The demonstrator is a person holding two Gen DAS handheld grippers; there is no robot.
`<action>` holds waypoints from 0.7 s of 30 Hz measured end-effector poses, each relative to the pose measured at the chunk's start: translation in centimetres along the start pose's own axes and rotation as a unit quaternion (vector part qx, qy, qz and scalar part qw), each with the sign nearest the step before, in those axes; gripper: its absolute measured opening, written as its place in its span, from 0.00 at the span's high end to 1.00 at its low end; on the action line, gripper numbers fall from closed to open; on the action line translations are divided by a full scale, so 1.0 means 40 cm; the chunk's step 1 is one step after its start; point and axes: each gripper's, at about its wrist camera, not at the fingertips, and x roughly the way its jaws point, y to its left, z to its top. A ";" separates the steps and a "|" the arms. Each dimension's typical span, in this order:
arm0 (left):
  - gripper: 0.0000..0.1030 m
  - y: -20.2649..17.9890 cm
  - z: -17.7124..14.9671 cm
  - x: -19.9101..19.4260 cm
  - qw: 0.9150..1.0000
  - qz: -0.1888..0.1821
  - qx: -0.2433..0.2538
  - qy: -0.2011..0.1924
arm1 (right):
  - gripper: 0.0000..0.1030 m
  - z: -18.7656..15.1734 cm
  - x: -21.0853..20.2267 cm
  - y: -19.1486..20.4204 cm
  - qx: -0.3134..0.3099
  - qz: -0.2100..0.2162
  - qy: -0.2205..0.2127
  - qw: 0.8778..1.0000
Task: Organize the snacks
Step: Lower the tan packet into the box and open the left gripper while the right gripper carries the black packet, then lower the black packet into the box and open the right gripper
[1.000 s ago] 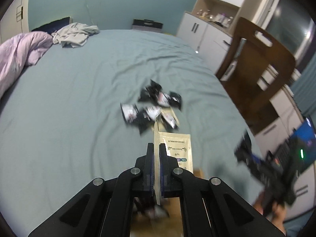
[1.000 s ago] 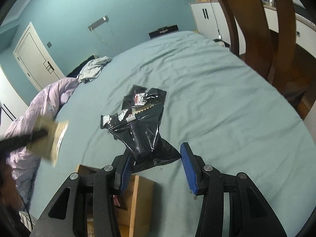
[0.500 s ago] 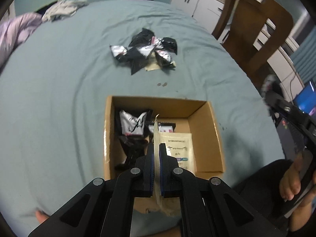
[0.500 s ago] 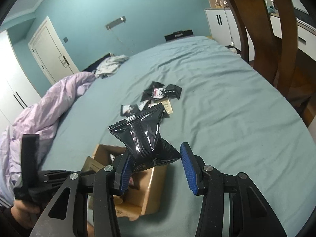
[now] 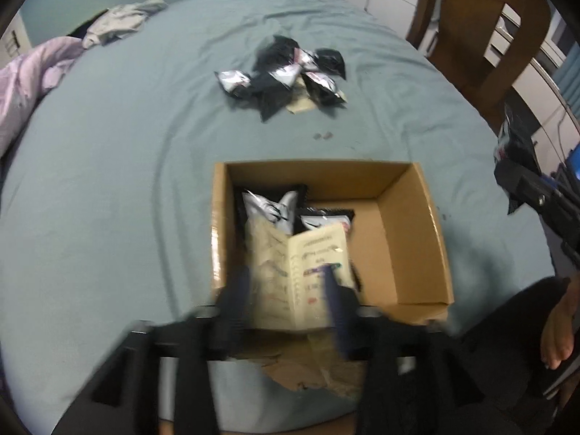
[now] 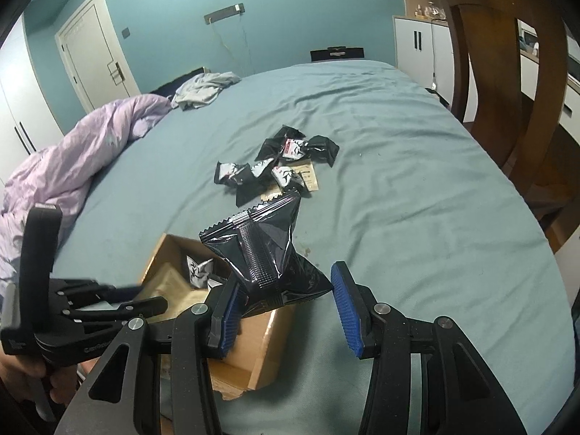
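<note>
Your left gripper (image 5: 286, 286) has just been opening, the flat beige paper sachet (image 5: 302, 272) now loose between its jaws above the brown cardboard box (image 5: 413, 232) (blurred), while your right gripper (image 6: 286, 304) pinches a crinkly glossy black foil packet (image 6: 264, 250).

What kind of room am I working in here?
A bedroom, most likely: the snacks and cardboard box sit on a wide bed with a teal sheet, a rumpled lilac duvet lies at one side, and white cabinets line the wall.

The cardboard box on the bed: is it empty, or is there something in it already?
Not empty. The cardboard box is open-topped and holds black-and-white snack packets on its left side, plus a beige packet. Its right side is bare.
</note>
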 end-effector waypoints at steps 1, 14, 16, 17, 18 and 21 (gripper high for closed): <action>0.44 0.008 0.002 -0.014 1.000 0.004 -0.007 -0.015 | 0.56 0.000 -0.001 0.001 -0.001 -0.001 0.001 1.000; 0.33 0.082 0.012 -0.070 0.995 0.079 -0.040 -0.052 | 0.56 -0.018 0.047 0.118 -0.112 -0.023 0.029 0.993; 0.33 0.086 0.010 -0.068 0.995 0.077 -0.043 -0.045 | 0.56 -0.024 0.062 0.135 -0.130 -0.021 0.042 0.990; 0.33 0.088 0.010 -0.064 0.995 0.075 -0.045 -0.040 | 0.56 -0.024 0.070 0.144 -0.140 -0.021 0.047 0.989; 0.33 0.089 0.011 -0.059 0.996 0.074 -0.046 -0.037 | 0.56 -0.025 0.078 0.152 -0.149 -0.022 0.052 0.987; 0.33 0.092 0.010 -0.057 0.996 0.072 -0.050 -0.033 | 0.56 -0.033 0.098 0.177 -0.175 -0.024 0.067 0.982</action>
